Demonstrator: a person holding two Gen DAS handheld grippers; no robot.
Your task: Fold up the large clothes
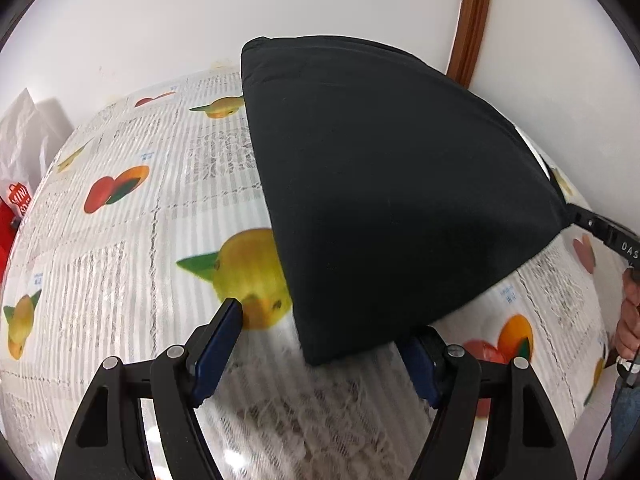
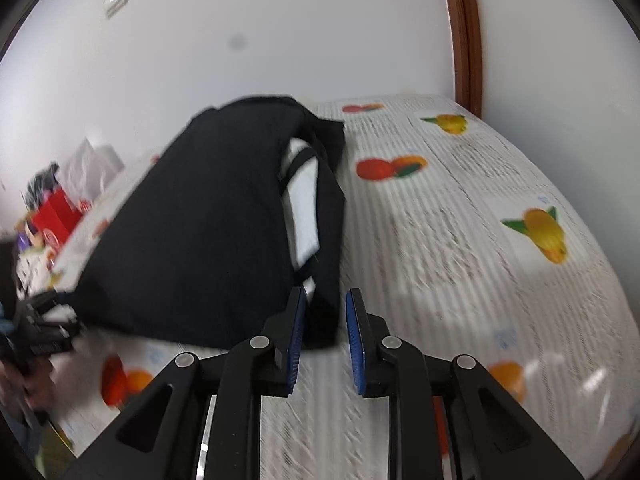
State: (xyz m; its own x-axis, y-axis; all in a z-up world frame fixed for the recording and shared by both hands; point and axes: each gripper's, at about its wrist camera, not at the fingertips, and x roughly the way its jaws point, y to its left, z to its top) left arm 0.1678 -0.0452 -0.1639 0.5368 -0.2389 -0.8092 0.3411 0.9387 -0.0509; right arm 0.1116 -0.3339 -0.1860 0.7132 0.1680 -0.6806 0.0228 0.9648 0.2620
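Folding is judged well along: black garment (image 1: 384,184) is seen already doubled into a thick, compact bundle, lifted partly off the counter (image 1: 132,248). Nearest in the left wrist view, left gripper (image 1: 324,344) is spread wide, nothing clamped; the garment's lower corner hangs between and just above its fingers, and whether the right-hand finger is touched cannot be told. In the right wrist view, right gripper (image 2: 325,322) is held at a narrow gap, with the garment (image 2: 208,216) edge between or just beyond the pads; a firm pinch cannot be confirmed because of blur. Cloth looks plain, matte, soft, with a white inner layer (image 2: 306,200) shown at the open side. Left to do, by judgement: setting down flat and perhaps one last fold. Farther back, fruit-print cover, red bag (image 1: 18,200), white wall (image 1: 160,12).
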